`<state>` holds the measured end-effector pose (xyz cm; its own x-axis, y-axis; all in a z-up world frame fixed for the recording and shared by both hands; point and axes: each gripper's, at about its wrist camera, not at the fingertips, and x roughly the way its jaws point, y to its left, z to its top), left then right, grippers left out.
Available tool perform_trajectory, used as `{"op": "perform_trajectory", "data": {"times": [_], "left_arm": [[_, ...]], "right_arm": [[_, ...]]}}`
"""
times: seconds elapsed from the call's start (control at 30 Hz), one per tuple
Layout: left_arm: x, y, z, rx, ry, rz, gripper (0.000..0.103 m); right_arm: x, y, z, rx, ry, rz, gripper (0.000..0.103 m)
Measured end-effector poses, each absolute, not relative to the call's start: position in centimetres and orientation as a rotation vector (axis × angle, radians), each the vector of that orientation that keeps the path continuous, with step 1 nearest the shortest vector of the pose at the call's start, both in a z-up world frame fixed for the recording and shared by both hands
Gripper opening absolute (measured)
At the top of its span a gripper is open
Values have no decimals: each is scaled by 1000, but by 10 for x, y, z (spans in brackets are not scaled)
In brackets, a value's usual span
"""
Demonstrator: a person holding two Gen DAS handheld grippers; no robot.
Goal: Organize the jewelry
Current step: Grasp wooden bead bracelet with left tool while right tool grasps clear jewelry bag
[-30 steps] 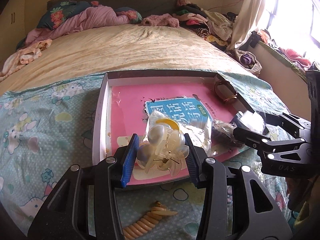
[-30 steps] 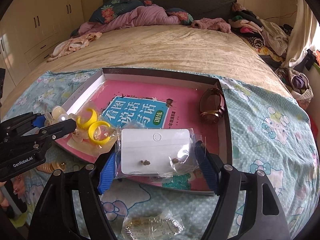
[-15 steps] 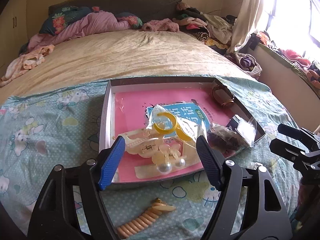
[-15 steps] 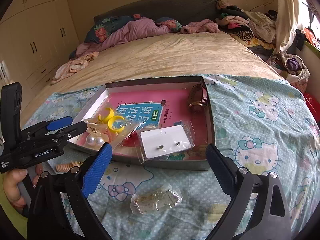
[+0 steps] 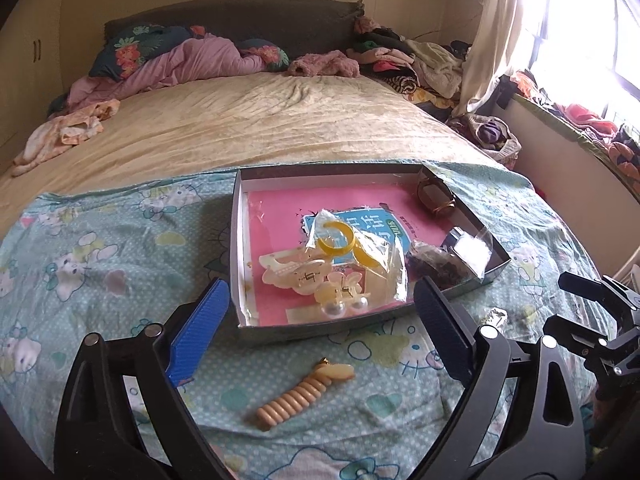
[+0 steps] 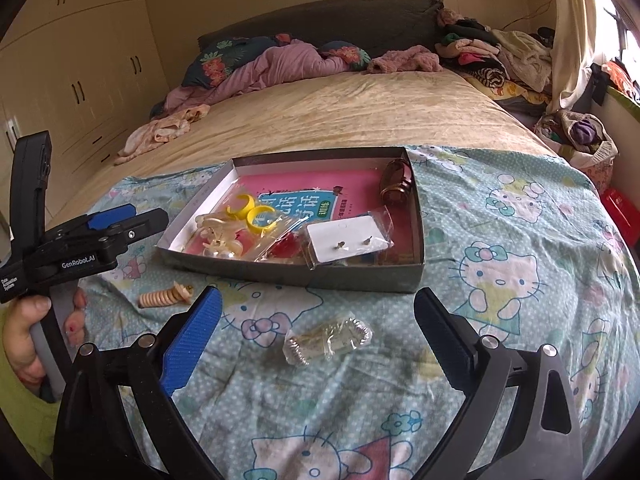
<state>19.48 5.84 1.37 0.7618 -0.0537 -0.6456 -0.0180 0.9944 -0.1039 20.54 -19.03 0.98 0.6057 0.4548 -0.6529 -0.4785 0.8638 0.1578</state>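
Note:
A shallow grey box (image 5: pixel 280 334) (image 6: pixel 296 276) with a pink book in its bottom lies on the bed. In it are a bag of yellow hoops (image 5: pixel 340 240) (image 6: pixel 252 212), cream hair clips with pearls (image 5: pixel 316 280) (image 6: pixel 218 236), an earring card in a bag (image 6: pixel 348 242) and a brown bangle (image 5: pixel 436 198) (image 6: pixel 396 186). A beige spiral hair tie (image 5: pixel 298 394) (image 6: pixel 162 298) and a bagged silver bracelet (image 6: pixel 326 342) lie on the sheet before the box. My left gripper (image 5: pixel 320 340) and right gripper (image 6: pixel 316 340) are open and empty, held back from the box.
The Hello Kitty sheet (image 6: pixel 500 264) covers the near bed. Pillows and a pink quilt (image 5: pixel 184 64) lie at the head, piled clothes (image 5: pixel 420 60) at the far right. Wardrobes (image 6: pixel 80 64) stand left, a window (image 5: pixel 580 32) right.
My left gripper let go of the cream hair clips and my right gripper let go of the earring card; both now lie in the box. Both grippers opened wide and drew back.

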Motion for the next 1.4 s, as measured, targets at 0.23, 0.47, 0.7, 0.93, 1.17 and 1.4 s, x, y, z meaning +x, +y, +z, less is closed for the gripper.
{"op": "perform_trajectory", "data": {"times": [0.23, 0.47, 0.7, 0.93, 1.17, 1.4], "left_arm": [[171, 66, 5, -103, 735, -7, 89], [155, 67, -15, -69, 788, -12, 89], [151, 68, -33, -15, 838, -33, 89], [170, 64, -48, 78, 886, -67, 88], [189, 61, -69, 110, 946, -127, 60], [193, 58, -69, 42, 919, -180, 12]], "right_arm": [[185, -183, 6, -72, 750, 560, 96], [176, -177, -6, -98, 781, 562, 96], [167, -174, -18, -117, 805, 557, 96], [169, -176, -24, -118, 821, 534, 96], [189, -178, -38, -120, 862, 495, 96], [222, -176, -55, -132, 923, 475, 96]]}}
